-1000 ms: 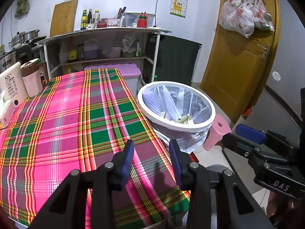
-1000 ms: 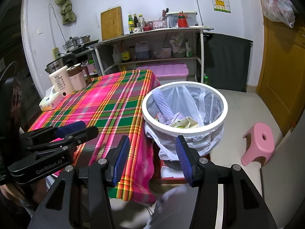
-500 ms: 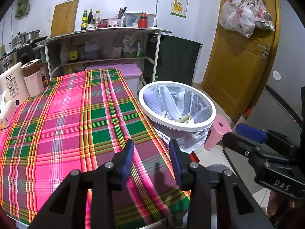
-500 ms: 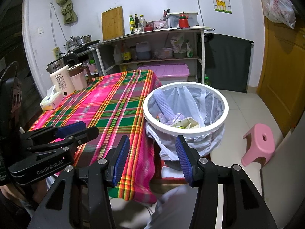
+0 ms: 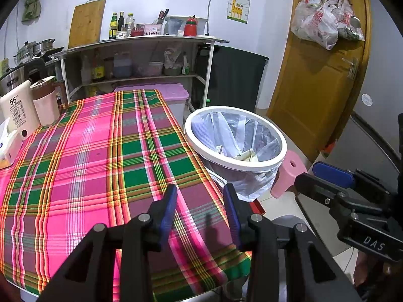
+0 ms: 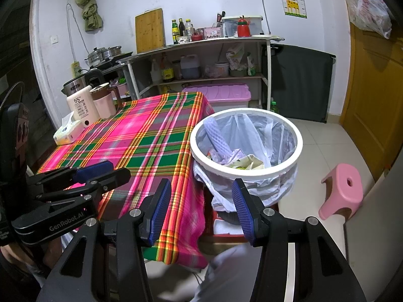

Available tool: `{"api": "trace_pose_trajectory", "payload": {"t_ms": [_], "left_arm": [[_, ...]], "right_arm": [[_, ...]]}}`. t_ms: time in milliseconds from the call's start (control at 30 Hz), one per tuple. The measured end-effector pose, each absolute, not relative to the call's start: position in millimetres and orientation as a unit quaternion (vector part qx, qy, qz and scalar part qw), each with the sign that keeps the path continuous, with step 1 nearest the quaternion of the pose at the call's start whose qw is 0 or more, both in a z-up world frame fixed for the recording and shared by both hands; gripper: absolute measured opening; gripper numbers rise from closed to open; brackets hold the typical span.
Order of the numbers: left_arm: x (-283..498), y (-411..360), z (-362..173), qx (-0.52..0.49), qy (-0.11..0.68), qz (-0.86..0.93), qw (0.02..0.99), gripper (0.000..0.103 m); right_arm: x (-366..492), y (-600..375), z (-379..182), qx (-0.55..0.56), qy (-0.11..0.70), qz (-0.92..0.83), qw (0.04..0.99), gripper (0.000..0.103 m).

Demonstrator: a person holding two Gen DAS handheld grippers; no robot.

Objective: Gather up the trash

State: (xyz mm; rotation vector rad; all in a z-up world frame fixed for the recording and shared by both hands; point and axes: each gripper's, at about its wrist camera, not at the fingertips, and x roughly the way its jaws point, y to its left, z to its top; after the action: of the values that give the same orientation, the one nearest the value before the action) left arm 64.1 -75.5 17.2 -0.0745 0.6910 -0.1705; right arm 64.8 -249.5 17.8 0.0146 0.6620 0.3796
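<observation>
A white-rimmed trash bin (image 5: 274,159) lined with a clear bag stands on the floor at the table's right edge; it also shows in the right wrist view (image 6: 298,151). Crumpled paper trash (image 6: 248,162) and a purple foam roll (image 6: 217,136) lie inside it. My left gripper (image 5: 200,195) is open and empty above the near right part of the plaid tablecloth (image 5: 95,158). My right gripper (image 6: 201,191) is open and empty, in front of the bin, near the table's corner. Each gripper shows in the other's view: the right (image 5: 327,176), the left (image 6: 100,172).
A white kettle (image 5: 16,108), a pink cup (image 5: 46,105) and a tissue box (image 5: 8,144) stand at the table's far left. A pink stool (image 6: 342,188) stands on the floor right of the bin. A shelf unit (image 6: 209,58) and a wooden door (image 5: 317,80) lie behind.
Both grippers have stayed open and empty. The views have drifted only slightly; the bin and table look unchanged.
</observation>
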Motion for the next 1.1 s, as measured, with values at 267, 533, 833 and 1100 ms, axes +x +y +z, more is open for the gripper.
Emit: {"api": "trace_pose_trajectory", "payload": {"t_ms": [267,533,833,1100], "left_arm": [[62.7,-73.2,16.5,-0.038,0.338,-0.082,0.937,0.040],[62.0,-72.5,15.8,-0.039,0.339,-0.076,0.937,0.040],[62.1,-75.9,15.6,-0.040,0.340,-0.075,0.936,0.040],[61.8,-77.7,15.2,-0.040,0.340,-0.074,0.937,0.040]], "right_arm": [[64.2,-247.4,18.1,0.007,0.324,0.186,0.928,0.051],[63.1,-245.6,17.3,0.005,0.324,0.187,0.927,0.051],[62.7,-245.1,17.5,0.005,0.325,0.187,0.927,0.051],[63.3,-245.4,17.5,0.005,0.325,0.186,0.927,0.051]]}}
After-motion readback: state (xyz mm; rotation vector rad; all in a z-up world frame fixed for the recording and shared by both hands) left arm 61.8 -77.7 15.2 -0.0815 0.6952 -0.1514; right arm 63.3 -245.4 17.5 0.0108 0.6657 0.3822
